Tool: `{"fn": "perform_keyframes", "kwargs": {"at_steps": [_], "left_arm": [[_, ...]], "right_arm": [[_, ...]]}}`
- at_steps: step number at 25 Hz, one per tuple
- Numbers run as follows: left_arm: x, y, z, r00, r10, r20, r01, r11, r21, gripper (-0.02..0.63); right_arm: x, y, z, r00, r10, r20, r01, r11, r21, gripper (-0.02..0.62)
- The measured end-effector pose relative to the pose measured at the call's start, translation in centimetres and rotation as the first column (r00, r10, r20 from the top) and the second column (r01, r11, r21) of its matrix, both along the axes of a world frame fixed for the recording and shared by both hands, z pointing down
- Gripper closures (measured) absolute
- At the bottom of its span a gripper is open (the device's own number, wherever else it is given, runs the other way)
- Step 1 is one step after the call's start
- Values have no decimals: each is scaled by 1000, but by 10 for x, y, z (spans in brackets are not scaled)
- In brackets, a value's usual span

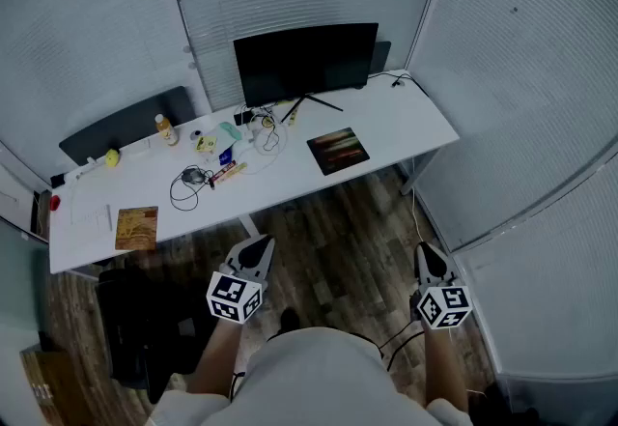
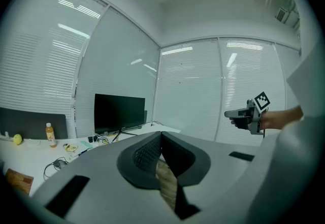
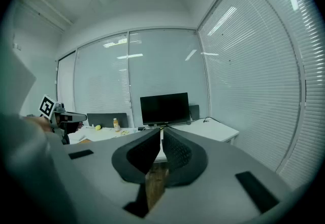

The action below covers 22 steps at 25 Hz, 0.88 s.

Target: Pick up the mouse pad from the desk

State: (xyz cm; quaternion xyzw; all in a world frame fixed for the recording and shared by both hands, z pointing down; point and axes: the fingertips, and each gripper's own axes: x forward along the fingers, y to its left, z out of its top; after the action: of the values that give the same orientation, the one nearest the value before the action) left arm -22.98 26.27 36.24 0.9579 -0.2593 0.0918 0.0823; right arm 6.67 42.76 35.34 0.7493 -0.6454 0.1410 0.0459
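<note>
Here, a long white desk (image 1: 406, 129) is seen set against walls of pale slatted blinds (image 1: 521, 76), with a black monitor (image 1: 305, 63) standing at its far edge. The mouse pad (image 1: 338, 150) is laid flat on the right part of the desk, just on the near side of the monitor's foot and apart from the other things. To its left a clutter is spread: a coil of black cable (image 1: 185, 188), a small bottle (image 1: 166, 130) of orange drink, a yellow ball (image 1: 112, 158) and, at the near left edge, a brown book (image 1: 136, 228). A stretch of dark wooden floor (image 1: 338, 241) is left between the desk and the person.

Both grippers are held low before the body, well short of the desk and tipped slightly downward. The left gripper (image 1: 259, 245) is aimed toward the desk's middle and the right gripper (image 1: 426, 252) toward its right end. The jaws of each are brought together, with nothing caught between them.

The pad is seen as a thin dark rectangle printed with streaked colour. The jaws' inner faces are black and finely dimpled.
</note>
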Motion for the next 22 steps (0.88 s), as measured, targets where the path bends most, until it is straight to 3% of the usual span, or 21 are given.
{"fn": "perform_keyframes", "kwargs": {"at_steps": [22], "left_arm": [[-9,-33,17,998,54,25,-54,998,-19,591]], "right_arm": [[-21,-35,16,999,35,36,-34,999,-11,552]]}}
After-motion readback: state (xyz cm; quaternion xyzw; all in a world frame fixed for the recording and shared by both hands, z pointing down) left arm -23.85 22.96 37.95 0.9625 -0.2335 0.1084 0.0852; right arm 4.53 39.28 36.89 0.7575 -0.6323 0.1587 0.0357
